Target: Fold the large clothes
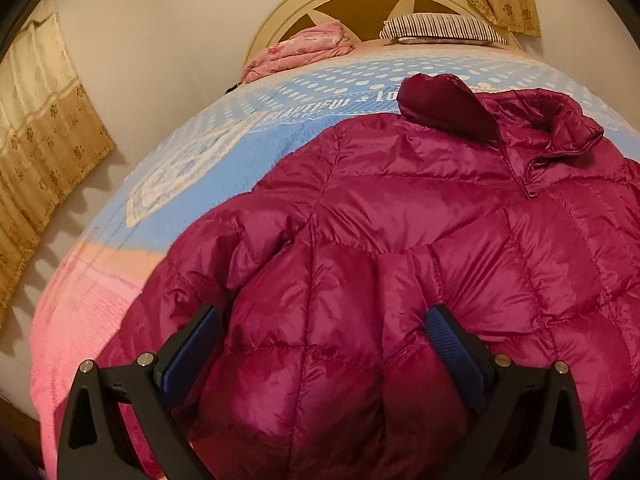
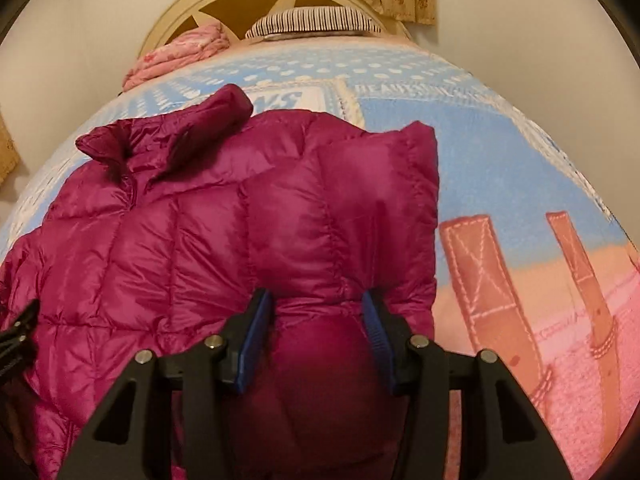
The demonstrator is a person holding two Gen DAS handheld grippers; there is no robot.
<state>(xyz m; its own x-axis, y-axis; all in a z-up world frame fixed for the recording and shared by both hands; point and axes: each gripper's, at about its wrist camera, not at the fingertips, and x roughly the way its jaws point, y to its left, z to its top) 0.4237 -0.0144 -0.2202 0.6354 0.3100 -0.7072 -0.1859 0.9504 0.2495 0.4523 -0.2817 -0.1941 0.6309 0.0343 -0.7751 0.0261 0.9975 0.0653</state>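
The blanket (image 1: 224, 152) reads "BEAUTIFUL" (other letters partly hidden), its print blurred in the right view.

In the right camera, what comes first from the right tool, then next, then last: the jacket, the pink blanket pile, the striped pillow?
1. Jacket: right at the right tool, bulging between its fingers.
2. Pink blanket pile: far back on the left of the bed.
3. Striped pillow: at the headboard, only slightly behind the pile, so those two are nearly a tie.

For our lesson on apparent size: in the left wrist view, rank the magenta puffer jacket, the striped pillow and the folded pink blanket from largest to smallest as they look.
1. Magenta puffer jacket, far the largest, though nearest the camera.
2 and 3. Striped pillow and folded pink blanket look about alike; no clear order.
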